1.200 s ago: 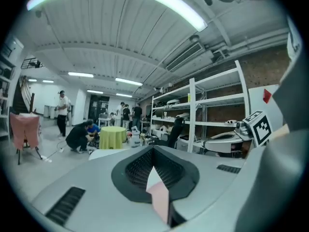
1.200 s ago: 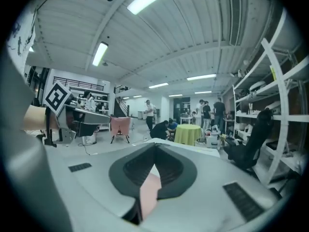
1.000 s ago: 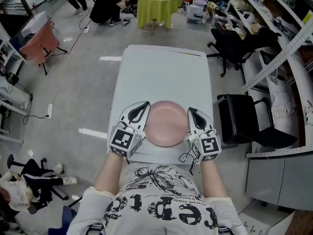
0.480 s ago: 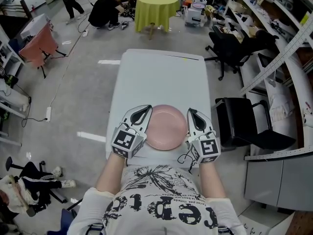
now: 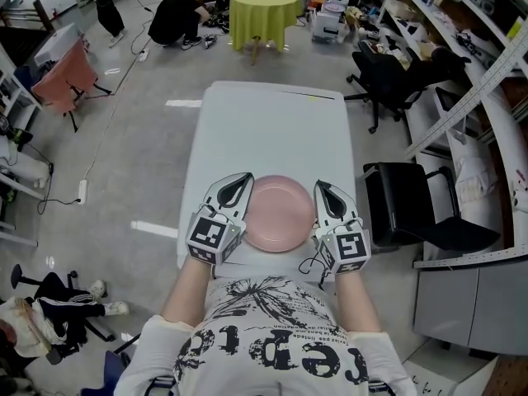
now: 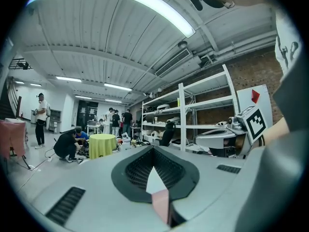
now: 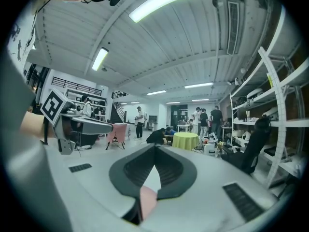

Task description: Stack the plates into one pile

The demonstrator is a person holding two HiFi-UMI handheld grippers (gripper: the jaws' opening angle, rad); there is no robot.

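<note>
A pink plate [image 5: 280, 213] is lying on the near end of the white table [image 5: 272, 122], close to the near edge and right in front of the person [image 5: 272, 337] holding the tools. From above I cannot tell whether it is a single plate or several stacked. The left gripper [image 5: 242, 177] is sitting just beside the plate's left rim and the right gripper [image 5: 322, 186] just beside its right rim, both pointing toward the far end of the table. In each gripper view the jaws are meeting at their tips, closed, with only a thin sliver of pink showing low in the gap behind them. A round table [image 5: 264, 7] with a green cloth is standing far off, and a black chair [image 5: 412, 213] is standing to the right.
</note>
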